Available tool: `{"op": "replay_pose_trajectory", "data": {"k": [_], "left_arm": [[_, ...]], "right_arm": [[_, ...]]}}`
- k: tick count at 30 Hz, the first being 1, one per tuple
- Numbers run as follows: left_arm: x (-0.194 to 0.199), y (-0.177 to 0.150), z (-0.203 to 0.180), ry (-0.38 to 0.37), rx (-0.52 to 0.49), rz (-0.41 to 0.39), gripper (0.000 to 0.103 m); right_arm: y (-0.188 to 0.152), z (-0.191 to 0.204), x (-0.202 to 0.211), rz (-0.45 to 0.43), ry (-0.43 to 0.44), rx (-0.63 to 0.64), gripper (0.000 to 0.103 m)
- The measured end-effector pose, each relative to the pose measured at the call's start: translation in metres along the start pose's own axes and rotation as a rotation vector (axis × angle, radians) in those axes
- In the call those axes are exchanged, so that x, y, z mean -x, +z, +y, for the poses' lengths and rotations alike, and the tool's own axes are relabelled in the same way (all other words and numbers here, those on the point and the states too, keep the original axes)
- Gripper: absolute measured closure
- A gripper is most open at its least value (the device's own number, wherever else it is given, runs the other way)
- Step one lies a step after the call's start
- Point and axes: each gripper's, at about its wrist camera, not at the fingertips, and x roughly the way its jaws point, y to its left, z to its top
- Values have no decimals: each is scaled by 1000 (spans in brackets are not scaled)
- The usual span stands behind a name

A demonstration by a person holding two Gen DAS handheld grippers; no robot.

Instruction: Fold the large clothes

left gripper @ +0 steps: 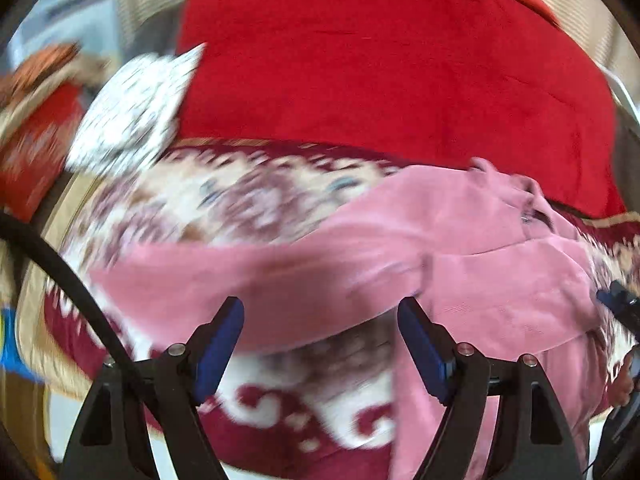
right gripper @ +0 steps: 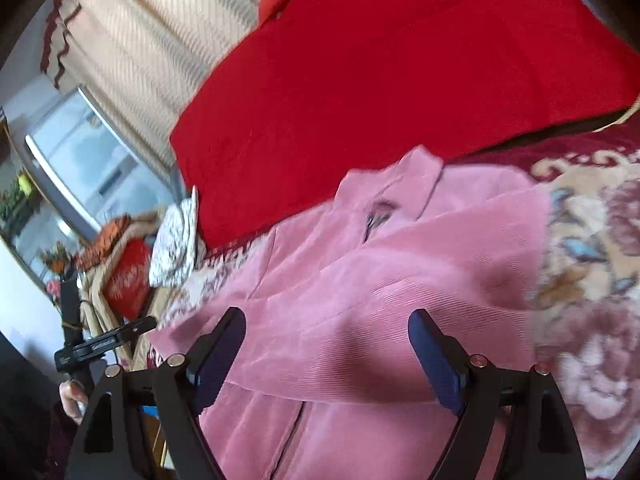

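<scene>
Jacket [right gripper: 360,264] collar toward red blanket [right gripper: 400,60]

Pink corduroy jacket [right gripper: 380,272], collar upward in frame, sleeve folded across front, lying mid-frame on patterned bed cover

Bed was covered by a patterned blanket [right gripper: 592,264], maroon and cream floral. Big red quilt [right gripper: 380,80] lay across its far side. Beige striped curtain [right gripper: 152,40] hung behind, with a window [right gripper: 80,160] beside it letting in daylight. White printed cloth [right gripper: 176,240] sat at the quilt's corner, a red cushion [right gripper: 128,280] just beyond. Left view was motion-blurred.
</scene>
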Motion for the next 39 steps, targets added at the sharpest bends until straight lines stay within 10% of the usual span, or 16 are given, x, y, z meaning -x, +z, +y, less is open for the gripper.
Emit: {"op": "replay_pose_trajectory", "data": {"k": [4, 13, 21, 30, 32, 35, 39], "left_arm": [[4, -27, 53, 2, 166, 13, 23], [9, -78, 123, -45, 516, -37, 23], [-18, -76, 166, -77, 778, -96, 24], [-89, -39, 189, -76, 781, 30, 47], [-91, -35, 185, -26, 765, -5, 55], [-88, -23, 177, 1, 688, -14, 97], [-51, -2, 154, 39, 562, -125, 98]], "right_arm": [[-13, -10, -46, 156, -105, -22, 18], [-35, 40, -4, 12, -62, 155, 18], [-59, 65, -10, 53, 4, 183, 18], [-56, 54, -3, 33, -6, 162, 18], [-53, 49, -5, 33, -8, 142, 18], [-52, 44, -5, 32, -18, 131, 18], [-50, 35, 3, 2, -16, 104, 18]]}}
